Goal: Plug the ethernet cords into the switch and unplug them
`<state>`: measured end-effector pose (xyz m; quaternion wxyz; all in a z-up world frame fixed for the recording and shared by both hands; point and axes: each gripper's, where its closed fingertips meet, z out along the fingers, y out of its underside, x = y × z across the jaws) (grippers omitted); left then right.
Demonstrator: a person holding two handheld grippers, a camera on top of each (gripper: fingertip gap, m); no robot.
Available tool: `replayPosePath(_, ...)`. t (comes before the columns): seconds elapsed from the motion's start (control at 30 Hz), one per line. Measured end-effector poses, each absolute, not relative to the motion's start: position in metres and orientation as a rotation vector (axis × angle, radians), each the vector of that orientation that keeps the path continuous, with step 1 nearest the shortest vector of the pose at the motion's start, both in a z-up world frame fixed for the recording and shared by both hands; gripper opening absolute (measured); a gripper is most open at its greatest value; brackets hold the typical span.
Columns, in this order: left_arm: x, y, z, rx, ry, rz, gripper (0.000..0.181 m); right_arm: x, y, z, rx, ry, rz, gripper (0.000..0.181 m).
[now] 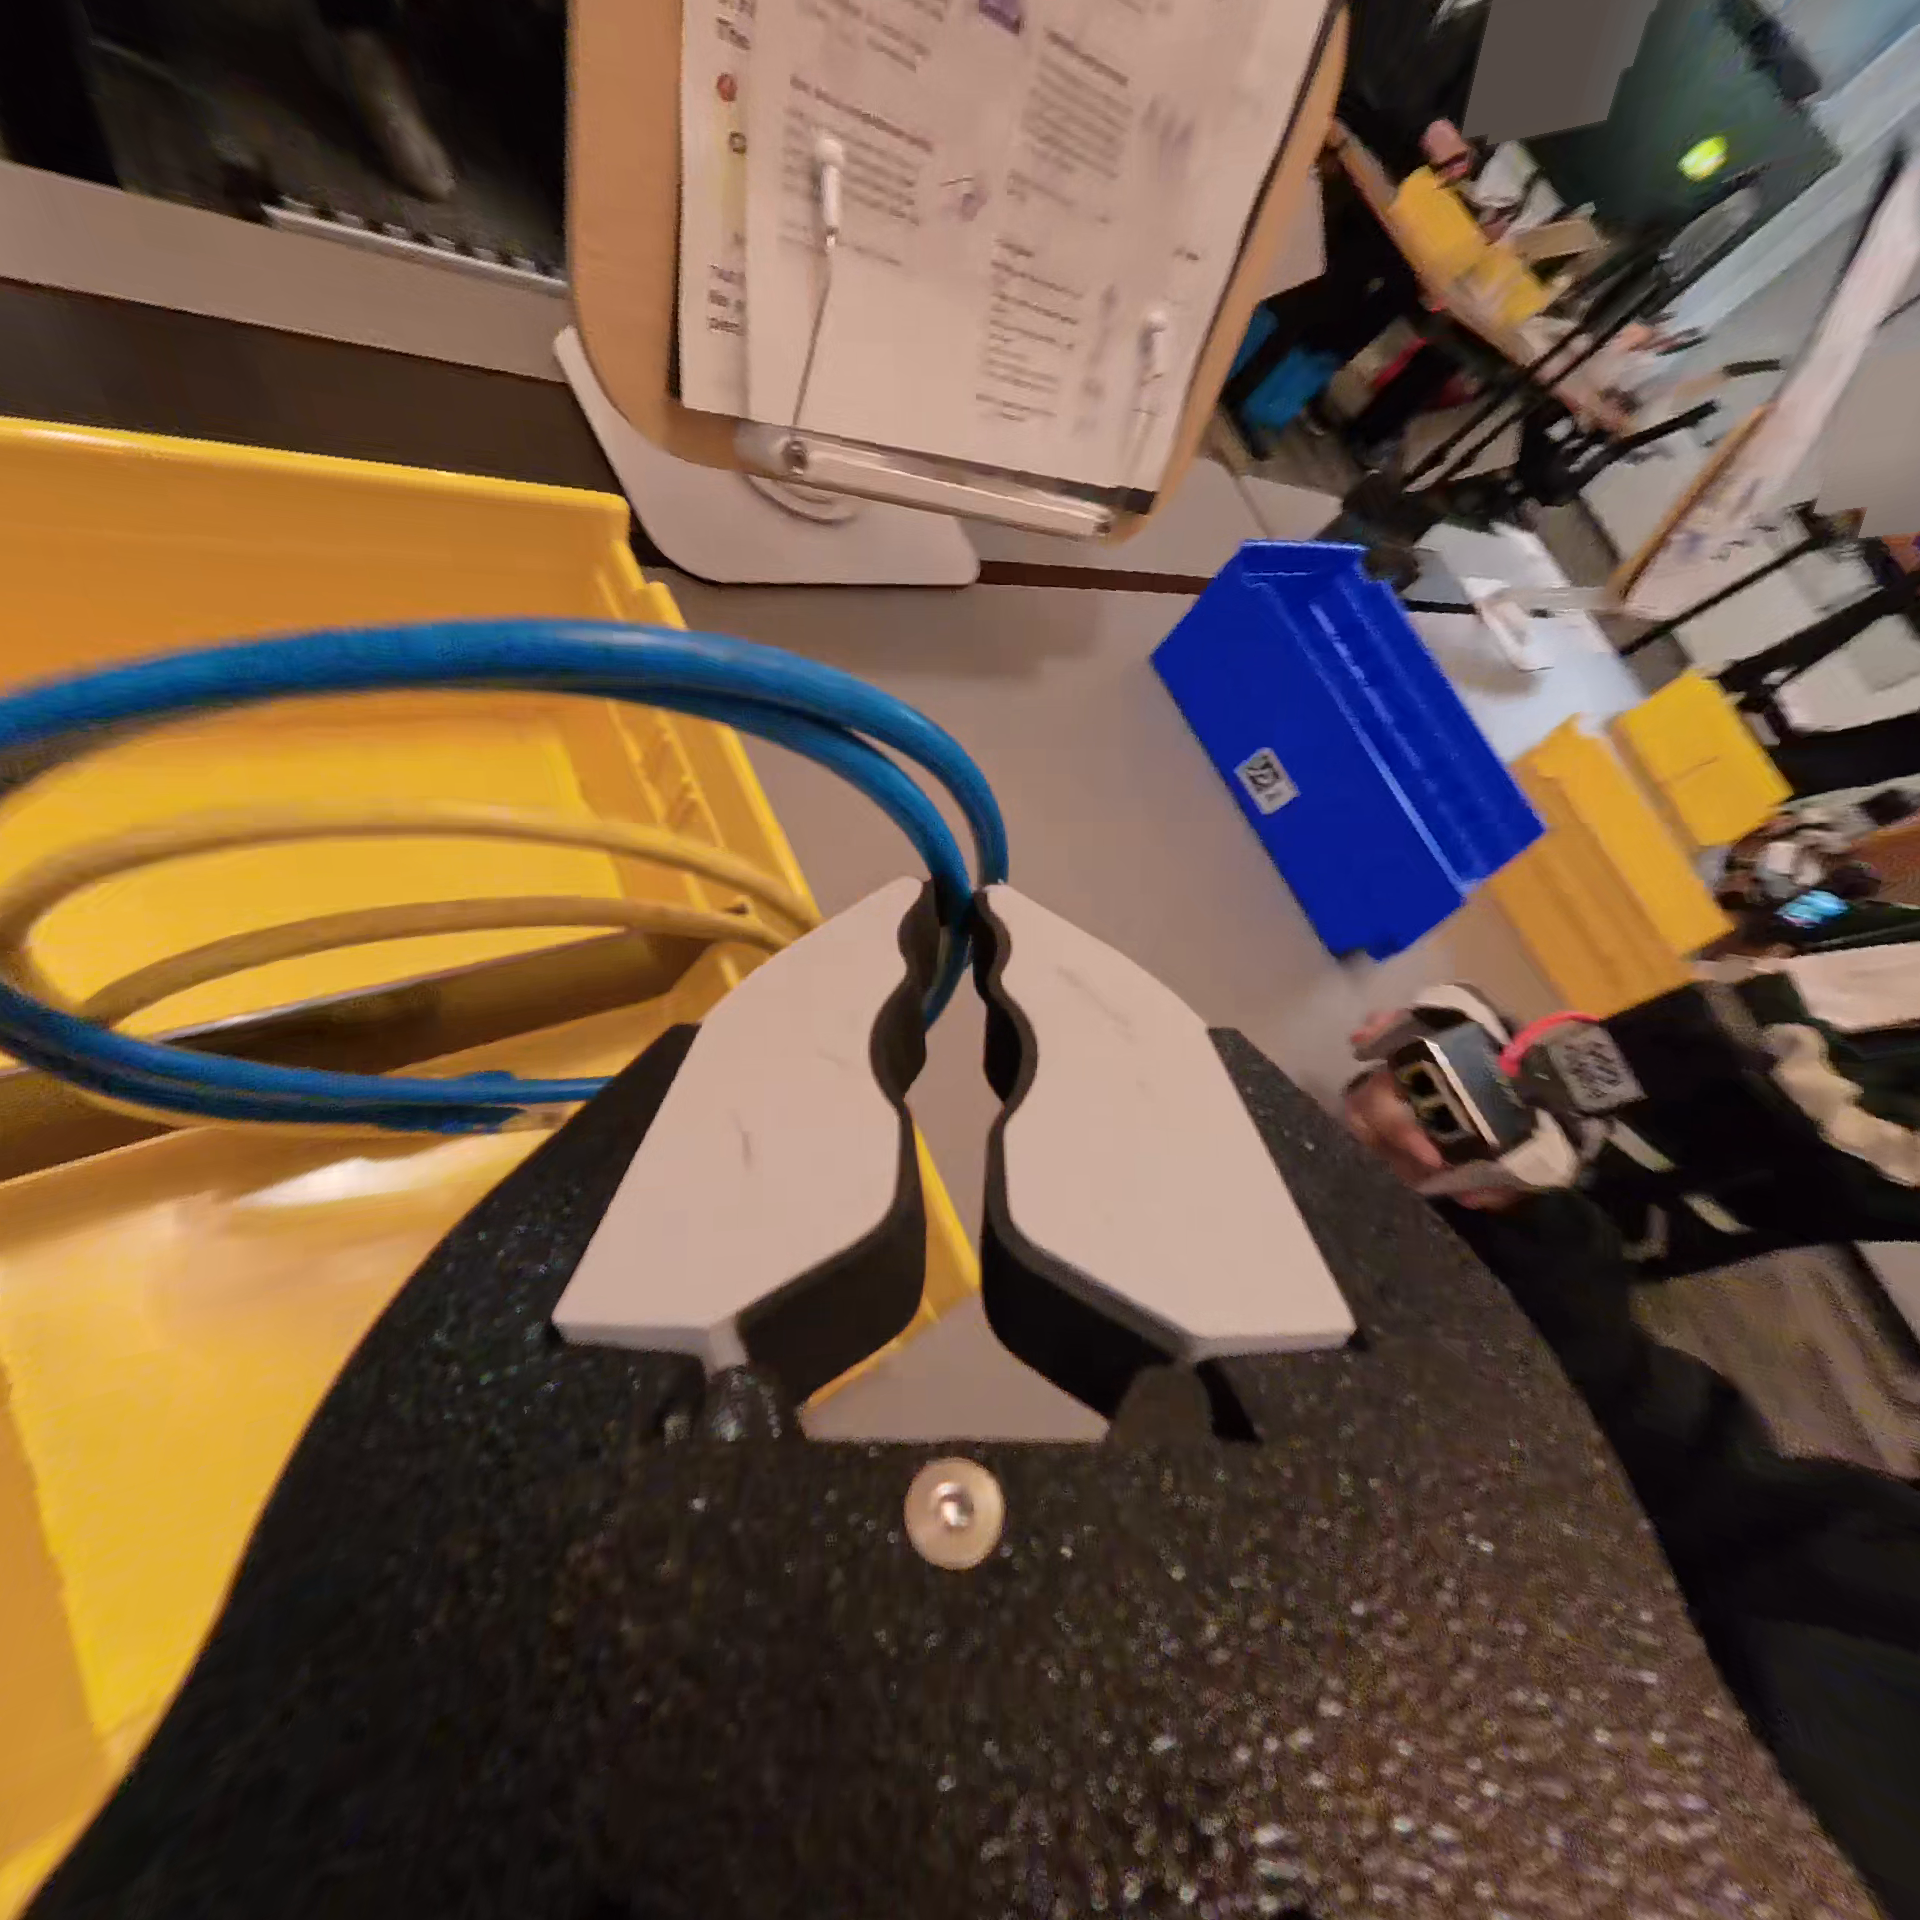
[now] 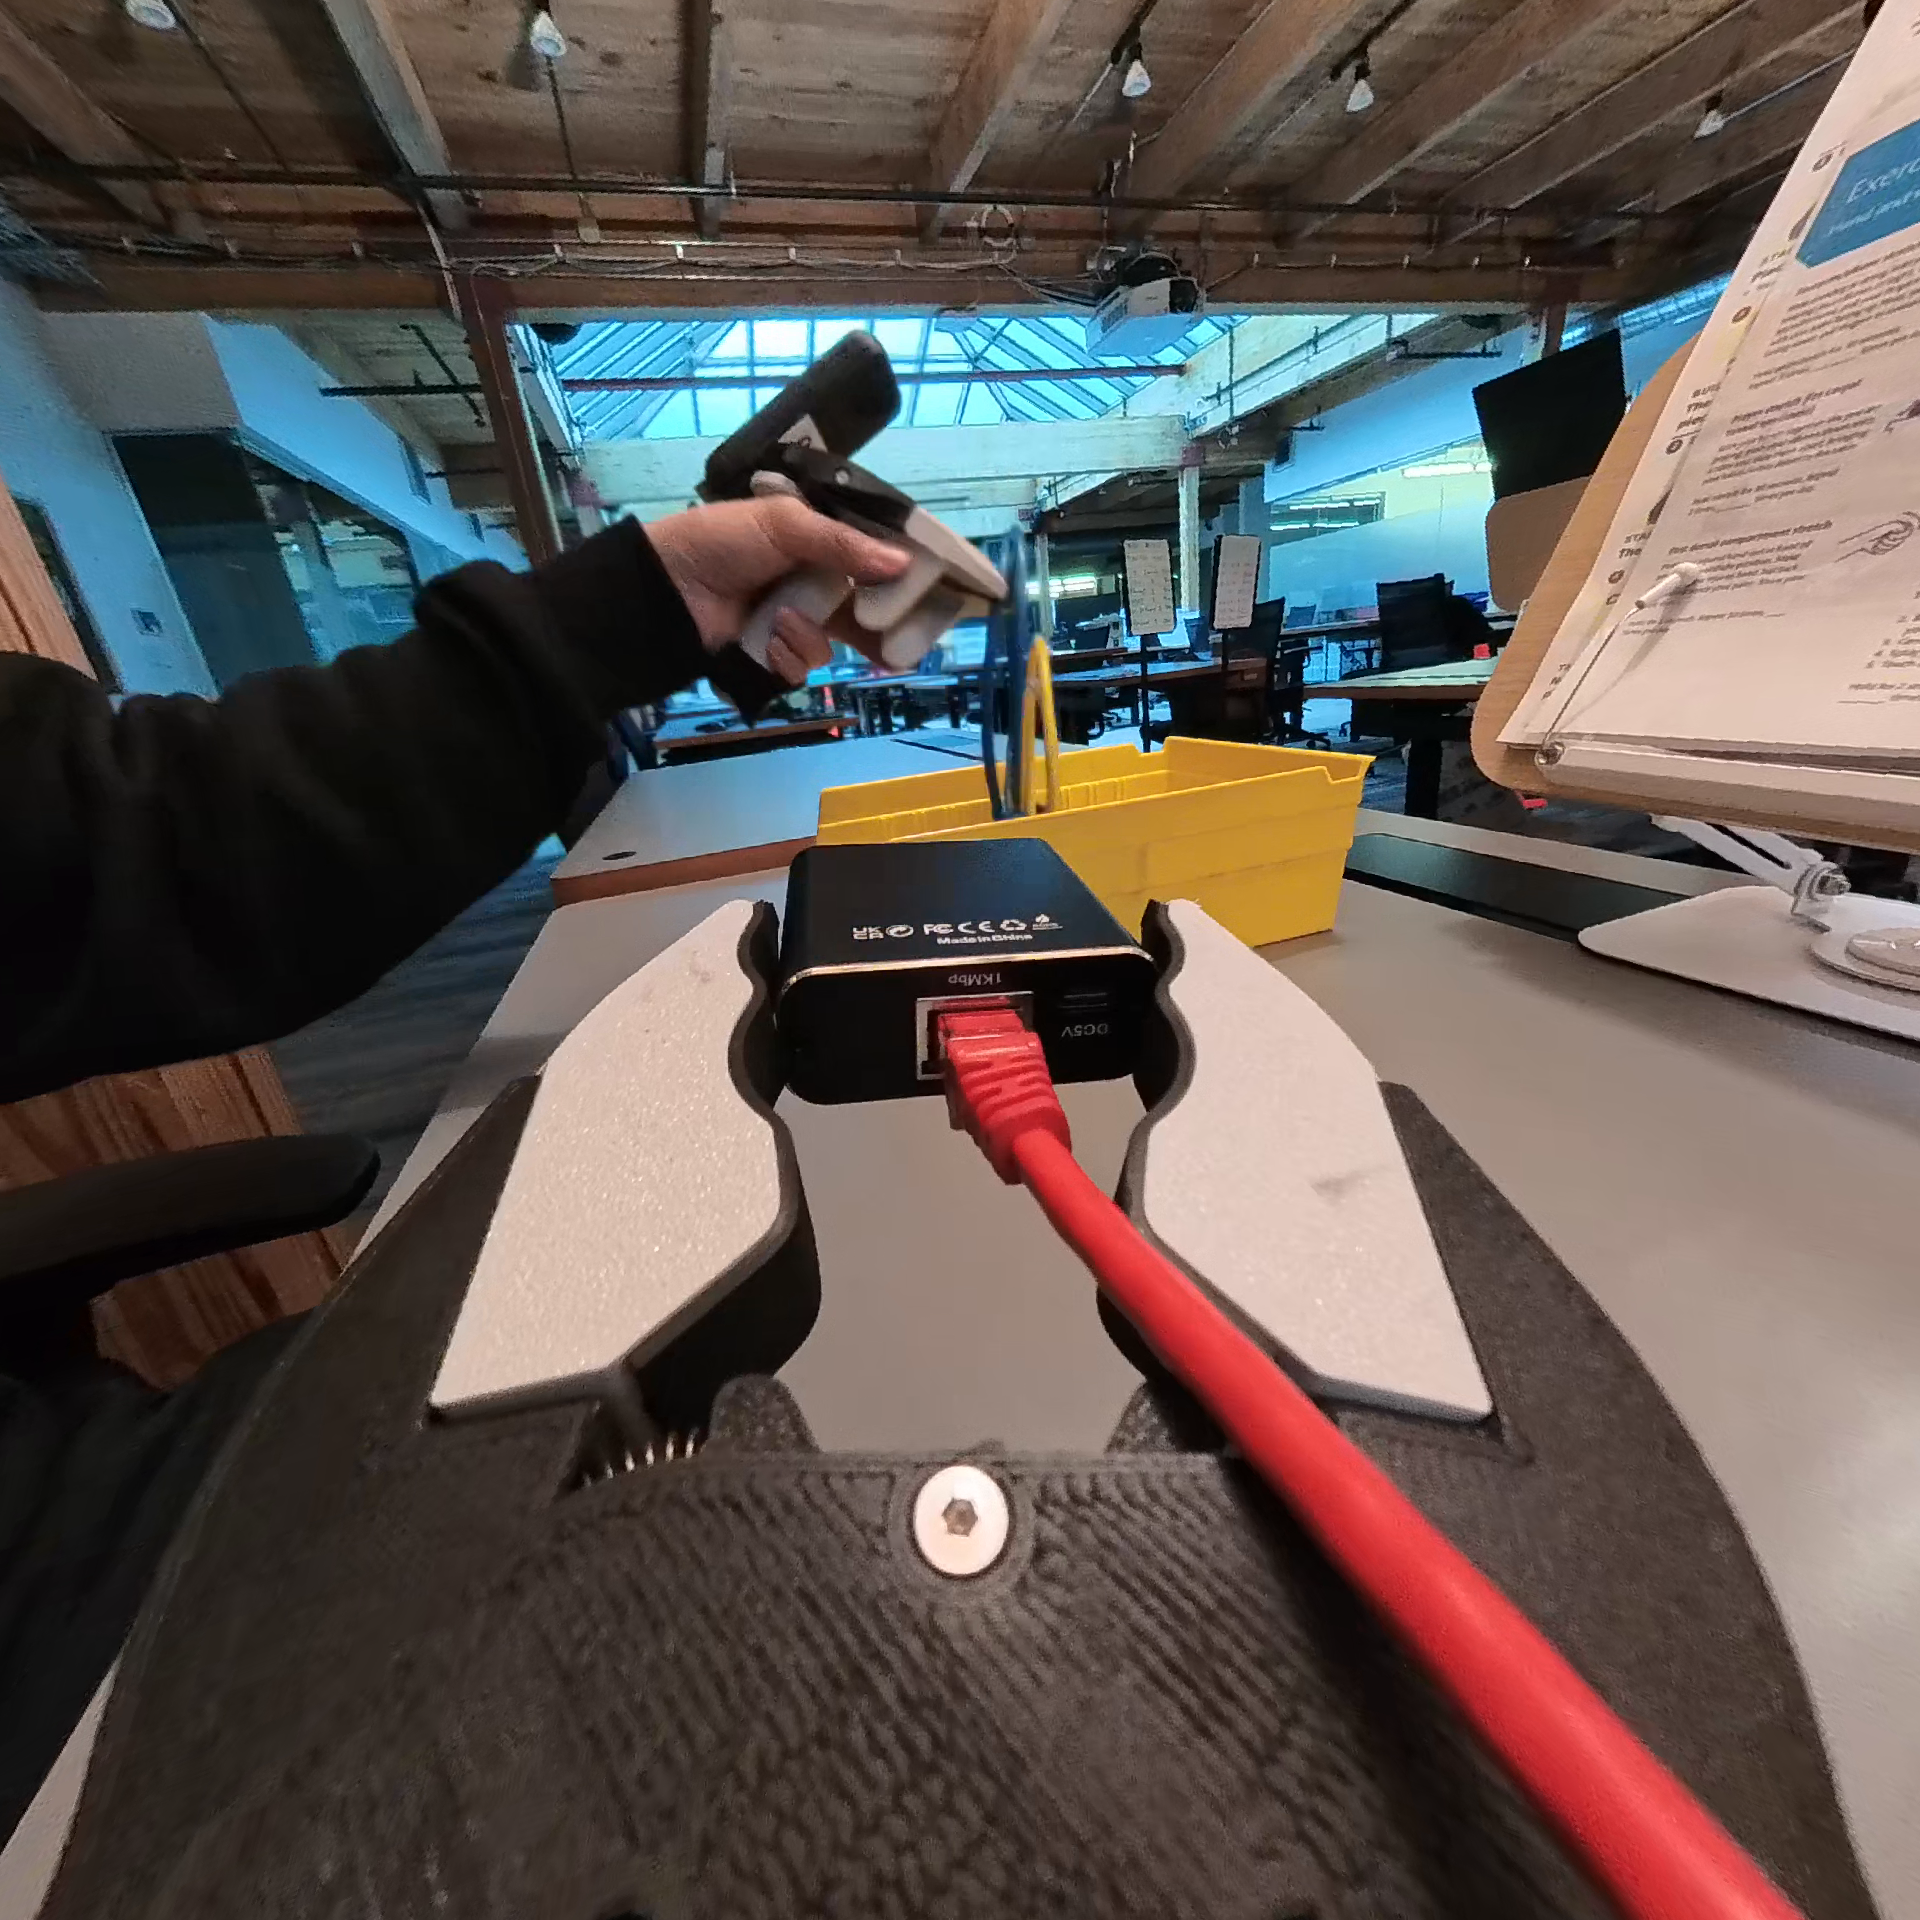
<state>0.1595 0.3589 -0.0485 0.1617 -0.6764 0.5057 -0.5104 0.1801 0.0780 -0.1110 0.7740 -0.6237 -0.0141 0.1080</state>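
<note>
My left gripper (image 1: 954, 906) is shut on a looped blue ethernet cord (image 1: 520, 655) and holds it above the yellow bin (image 1: 312, 520). A yellow cord (image 1: 364, 831) loops alongside it. My right gripper (image 2: 961, 920) is shut on the black switch (image 2: 945, 914), just above the grey table. A red ethernet cord (image 2: 1195, 1288) is plugged into the switch's near port. In the right wrist view the left gripper (image 2: 935, 582) is raised over the yellow bin (image 2: 1195, 831) with the blue cord (image 2: 1003, 675) hanging from it. The switch also shows far right in the left wrist view (image 1: 1439, 1091).
A document stand with printed pages (image 1: 935, 260) stands at the back of the table (image 1: 1091, 779); it also shows in the right wrist view (image 2: 1766, 520). A blue bin (image 1: 1351, 748) lies on its side. More yellow bins (image 1: 1621, 831) sit beyond it.
</note>
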Motion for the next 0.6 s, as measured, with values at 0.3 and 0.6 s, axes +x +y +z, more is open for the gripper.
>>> replayPosePath(0.3, 0.128, 0.363, -0.039, -1.991, 1.464, -1.573, 0.005, 0.179, 0.077, -0.111, -1.348, -0.034, 0.239, 0.067)
replayPosePath(0.6, 0.116, 0.328, 0.005, -1.826, 1.56, -1.783, 0.005, 0.184, 0.074, -0.109, -1.338, -0.023, 0.229, 0.067)
